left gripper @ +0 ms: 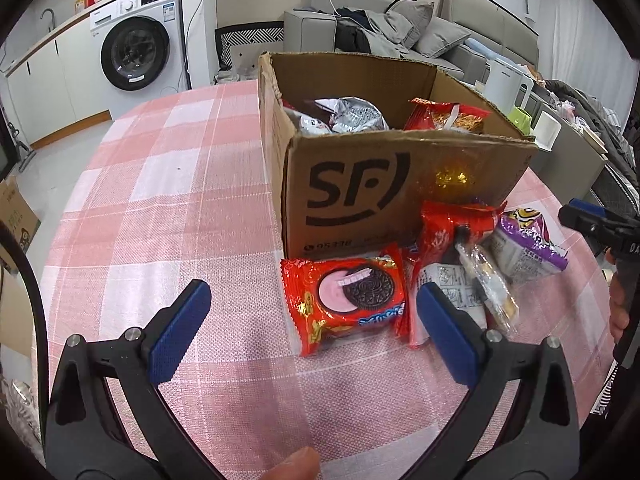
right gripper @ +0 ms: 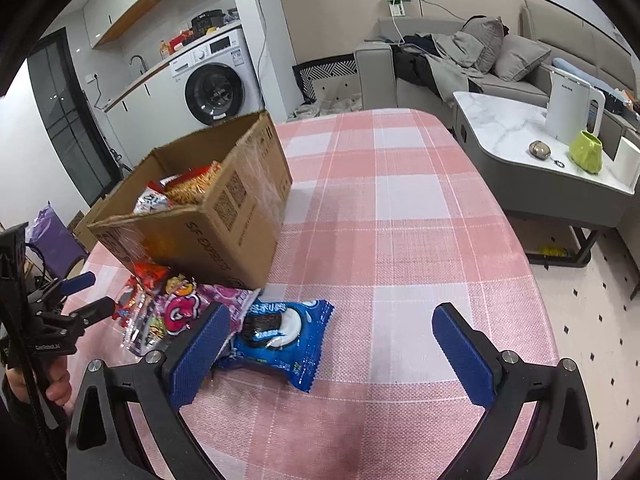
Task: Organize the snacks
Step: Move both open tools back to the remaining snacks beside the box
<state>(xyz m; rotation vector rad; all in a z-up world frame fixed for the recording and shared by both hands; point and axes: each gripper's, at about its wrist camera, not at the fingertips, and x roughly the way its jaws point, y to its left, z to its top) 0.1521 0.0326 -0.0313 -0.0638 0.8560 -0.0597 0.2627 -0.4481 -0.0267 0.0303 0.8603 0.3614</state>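
Observation:
A brown SF cardboard box (left gripper: 360,184) stands open on the pink checked table, with several snack packs inside; it also shows in the right wrist view (right gripper: 224,224). A red Oreo pack (left gripper: 346,300) lies just in front of my open, empty left gripper (left gripper: 316,332). Beside it lie a red packet (left gripper: 444,236), a clear wrapped snack (left gripper: 486,284) and a purple packet (left gripper: 528,244). My right gripper (right gripper: 332,348) is open and empty; a blue Oreo pack (right gripper: 280,336) lies by its left finger, with the purple packet (right gripper: 192,308) further left.
The pink checked tablecloth (left gripper: 168,200) covers a rounded table; its right edge drops to the floor (right gripper: 580,320). A low marble side table (right gripper: 512,128) holds a white kettle (right gripper: 572,108) and a green cup (right gripper: 586,152). A washing machine (left gripper: 136,36) and grey sofa stand behind.

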